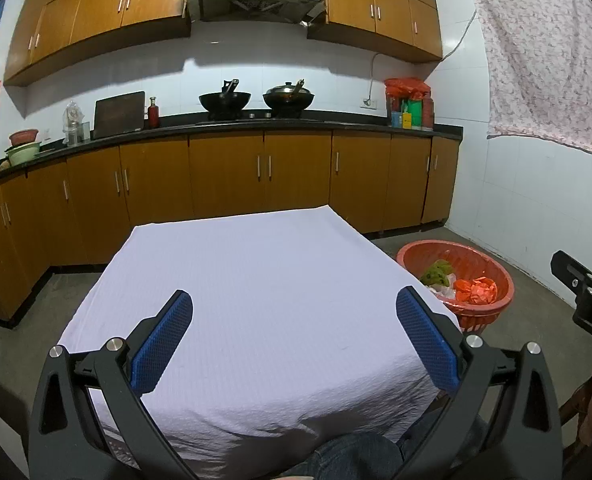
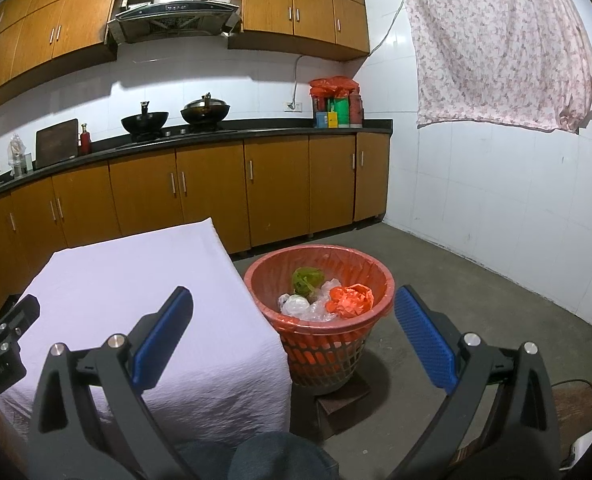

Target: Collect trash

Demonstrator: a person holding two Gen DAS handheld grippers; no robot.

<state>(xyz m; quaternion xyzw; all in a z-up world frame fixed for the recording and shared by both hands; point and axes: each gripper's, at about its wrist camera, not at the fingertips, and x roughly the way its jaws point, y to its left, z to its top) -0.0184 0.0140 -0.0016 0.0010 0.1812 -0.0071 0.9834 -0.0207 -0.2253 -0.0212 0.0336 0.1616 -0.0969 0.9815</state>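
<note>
Right wrist view: right gripper (image 2: 294, 312), fingers spread, hovers empty before red basket (image 2: 256, 280) of trash at centre; left gripper (image 1: 294, 316) likewise spread over white-covered table (image 1: 256, 264).

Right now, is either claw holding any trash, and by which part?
No. The left claw and right claw are both open and empty; the trash lies in the red basket.

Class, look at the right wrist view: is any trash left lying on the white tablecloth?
No: the tablecloth shows bare, and the crumpled trash sits inside the red basket.
</note>
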